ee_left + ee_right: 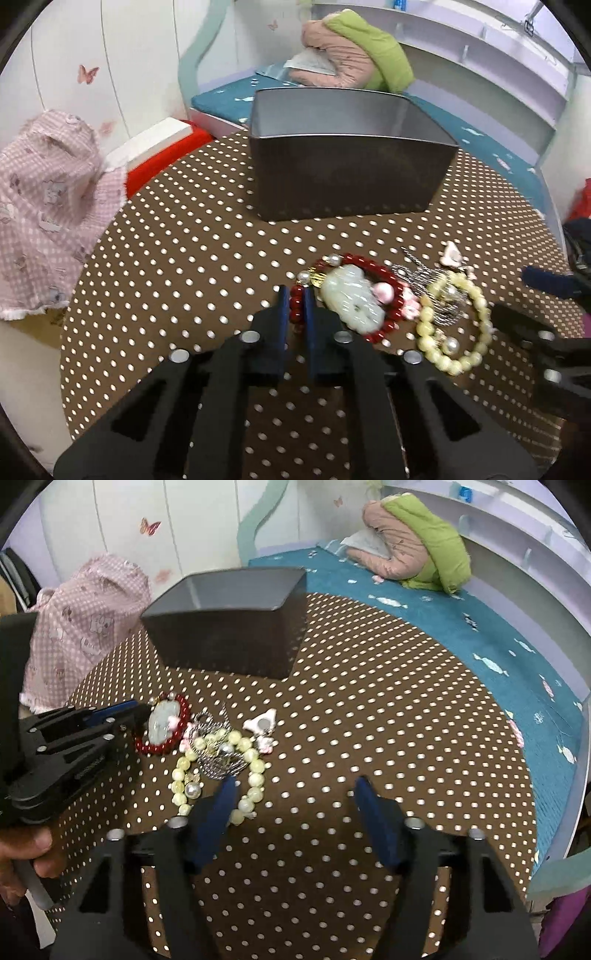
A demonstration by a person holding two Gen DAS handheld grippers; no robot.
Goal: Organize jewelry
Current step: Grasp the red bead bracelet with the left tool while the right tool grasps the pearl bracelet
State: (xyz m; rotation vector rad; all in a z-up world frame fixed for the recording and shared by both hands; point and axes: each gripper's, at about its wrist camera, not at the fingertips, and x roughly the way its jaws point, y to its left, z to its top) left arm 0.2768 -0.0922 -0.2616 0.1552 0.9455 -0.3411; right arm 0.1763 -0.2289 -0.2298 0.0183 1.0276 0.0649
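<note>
Two tongs: my left tongs (296, 306) clamp the red bracelet (384, 295); right tongs (295, 794) gape wide beside the yellow bracelet (255, 768), grey box (229, 642) beyond.

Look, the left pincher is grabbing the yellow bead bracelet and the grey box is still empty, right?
Not quite. The left gripper is shut on the red bead bracelet, as the left wrist view shows. The yellow bead bracelet lies untouched beside it. No jewelry shows in the grey box.

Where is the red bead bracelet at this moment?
In the left wrist view, the red bead bracelet lies on the dotted tablecloth, left of the yellow bead bracelet; the left gripper grips it.
</note>
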